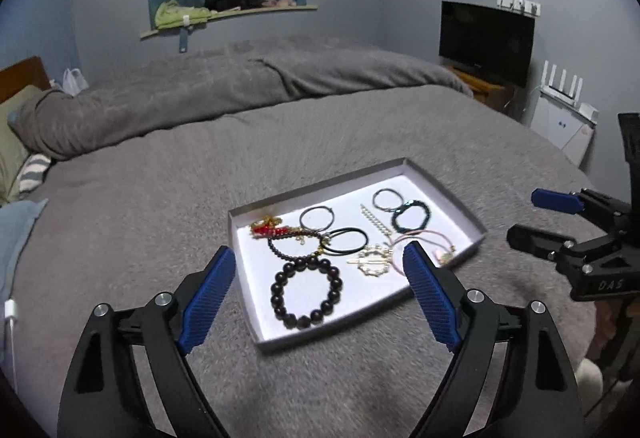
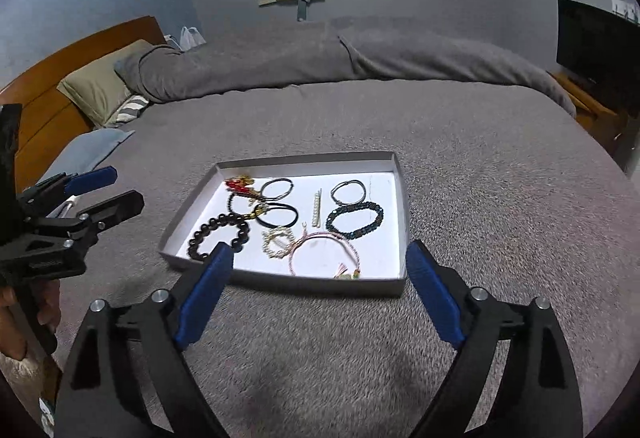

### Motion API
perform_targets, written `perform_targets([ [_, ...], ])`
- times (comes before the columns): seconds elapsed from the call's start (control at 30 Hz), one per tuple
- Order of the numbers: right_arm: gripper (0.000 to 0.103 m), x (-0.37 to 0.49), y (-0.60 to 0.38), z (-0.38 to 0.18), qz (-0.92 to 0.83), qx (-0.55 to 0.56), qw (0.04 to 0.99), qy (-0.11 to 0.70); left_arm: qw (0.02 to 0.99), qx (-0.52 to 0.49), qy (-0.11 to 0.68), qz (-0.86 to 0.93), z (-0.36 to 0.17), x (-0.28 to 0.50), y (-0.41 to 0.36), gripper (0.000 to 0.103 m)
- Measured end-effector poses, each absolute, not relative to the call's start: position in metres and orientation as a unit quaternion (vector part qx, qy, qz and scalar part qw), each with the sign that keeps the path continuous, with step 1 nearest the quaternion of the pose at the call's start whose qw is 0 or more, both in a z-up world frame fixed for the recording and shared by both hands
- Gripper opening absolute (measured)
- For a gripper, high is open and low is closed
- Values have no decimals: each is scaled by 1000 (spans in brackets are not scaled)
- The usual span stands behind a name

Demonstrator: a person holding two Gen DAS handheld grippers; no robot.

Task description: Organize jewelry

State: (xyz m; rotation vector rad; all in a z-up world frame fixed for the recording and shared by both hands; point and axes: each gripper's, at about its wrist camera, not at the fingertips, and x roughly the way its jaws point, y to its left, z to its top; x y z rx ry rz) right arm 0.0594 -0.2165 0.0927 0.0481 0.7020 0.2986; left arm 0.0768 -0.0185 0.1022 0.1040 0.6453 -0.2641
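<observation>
A shallow white tray lies on the grey bed cover. It holds several pieces: a dark bead bracelet, a black hair tie, a pink cord bracelet, a dark green bead bracelet, a pearl clip and a red and gold piece. My left gripper is open and empty, just short of the tray's near edge. My right gripper is open and empty, at the tray's near wall.
The grey bed cover spreads all around the tray. A rolled grey duvet lies behind. Pillows and a wooden headboard are at the left. A TV stands at the right.
</observation>
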Motion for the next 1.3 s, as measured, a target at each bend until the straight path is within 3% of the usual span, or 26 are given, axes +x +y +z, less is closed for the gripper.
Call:
perform_targets([
  [0.17,98,40,-222,100,149,37,930,333,944,32,297,-140,119,47,-17,87],
  [0.43,98,15,-225,111,150,53,933,322,956,18,268,-116,136,11,-8,96],
  [1.3,98,10,-211,85,80,5,937,339,946,34,323,-7,92,0,-11,98],
])
